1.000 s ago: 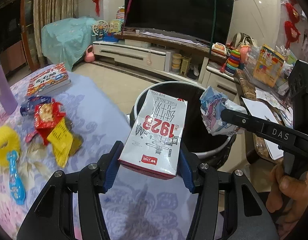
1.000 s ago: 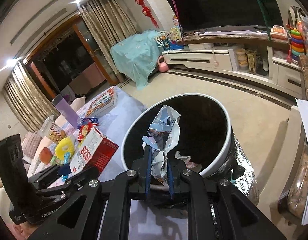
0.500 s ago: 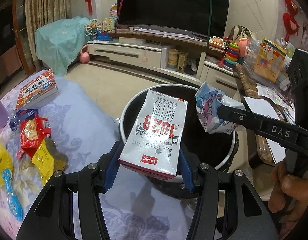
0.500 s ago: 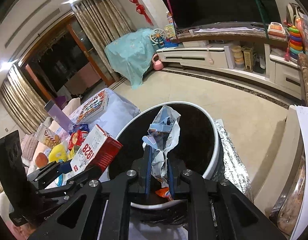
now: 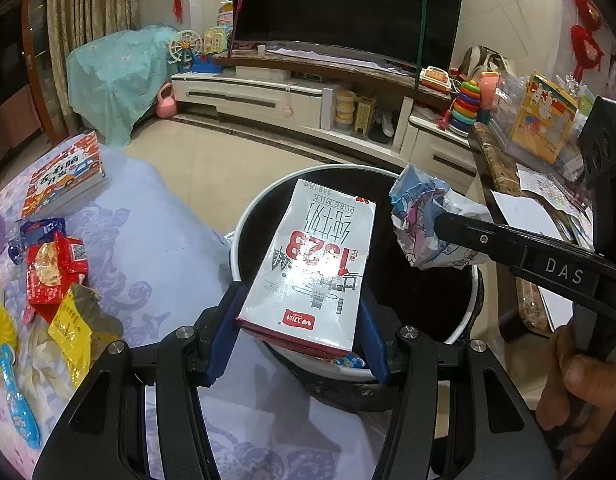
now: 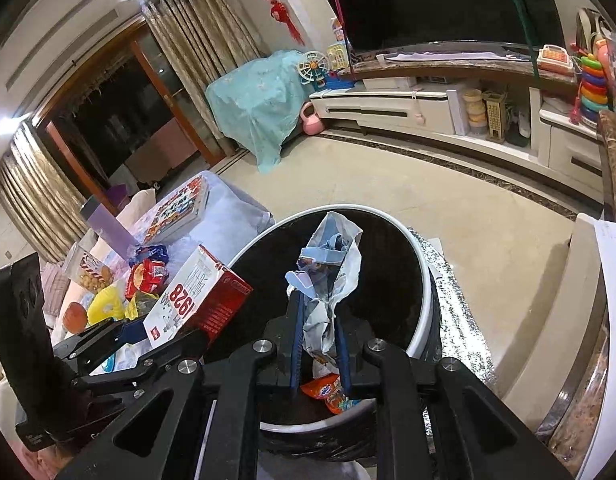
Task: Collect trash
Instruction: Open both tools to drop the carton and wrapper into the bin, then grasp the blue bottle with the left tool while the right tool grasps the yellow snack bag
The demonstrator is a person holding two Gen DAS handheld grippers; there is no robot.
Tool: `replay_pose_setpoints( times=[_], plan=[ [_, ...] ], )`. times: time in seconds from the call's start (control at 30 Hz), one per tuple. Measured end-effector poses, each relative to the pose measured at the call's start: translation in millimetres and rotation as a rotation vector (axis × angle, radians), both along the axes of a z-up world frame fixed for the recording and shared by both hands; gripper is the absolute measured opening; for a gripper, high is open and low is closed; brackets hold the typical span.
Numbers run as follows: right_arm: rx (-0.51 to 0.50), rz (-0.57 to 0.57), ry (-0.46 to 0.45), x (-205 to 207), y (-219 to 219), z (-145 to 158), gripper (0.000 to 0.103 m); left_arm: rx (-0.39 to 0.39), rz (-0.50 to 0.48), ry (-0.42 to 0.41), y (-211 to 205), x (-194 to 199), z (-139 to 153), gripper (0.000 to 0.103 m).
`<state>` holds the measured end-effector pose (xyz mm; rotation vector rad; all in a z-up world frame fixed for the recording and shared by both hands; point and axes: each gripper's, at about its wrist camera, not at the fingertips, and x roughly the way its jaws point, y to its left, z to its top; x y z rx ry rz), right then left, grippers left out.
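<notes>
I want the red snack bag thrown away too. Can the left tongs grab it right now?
Probably not yet: the left tongs are shut on the milk carton over the bin, so no room for the red snack bag.

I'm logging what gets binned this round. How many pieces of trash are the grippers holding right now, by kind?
Milk carton, in the left gripper: 1
Crumpled wrapper, in the right gripper: 1
Total: 2

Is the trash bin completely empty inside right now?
No, an orange snack wrapper already lies at the bottom of the bin, seen below the right gripper.
</notes>
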<state>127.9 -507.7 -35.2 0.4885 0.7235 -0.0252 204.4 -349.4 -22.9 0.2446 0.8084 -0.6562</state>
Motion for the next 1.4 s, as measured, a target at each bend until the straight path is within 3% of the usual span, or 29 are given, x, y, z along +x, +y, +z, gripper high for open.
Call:
replay_pose_setpoints(
  times=[0.13,0.17,0.23,0.27,0.3,0.43,0.5,1.4],
  plan=[
    [-0.002,-0.011,0.007,2,-2,0,0.019,-0.011,0.001,0.027,1,2,0,0.057],
    [-0.002,-0.017,0.011,2,-3,0,0.027,-0.015,0.003,0.028,3,2,1,0.060],
    [0.006,-0.025,0.005,0,-6,1,0.032,-0.016,0.020,0.015,8,-1,2,0.067],
    [0.008,-0.032,0.004,-1,-7,2,0.037,-0.020,0.025,0.012,10,-3,3,0.067],
    [0.017,-0.039,-0.003,-3,-8,3,0.049,-0.031,0.032,0.011,15,-5,4,0.068],
    [0.031,-0.048,-0.027,-8,-6,8,0.061,-0.066,0.064,0.028,33,-11,4,0.072],
    [0.029,-0.044,-0.034,-10,0,10,0.074,-0.075,0.081,0.027,45,-16,2,0.073],
    [0.066,0.160,-0.055,-11,126,6,0.084,-0.128,0.428,0.034,227,-45,-18,0.074]
  ],
)
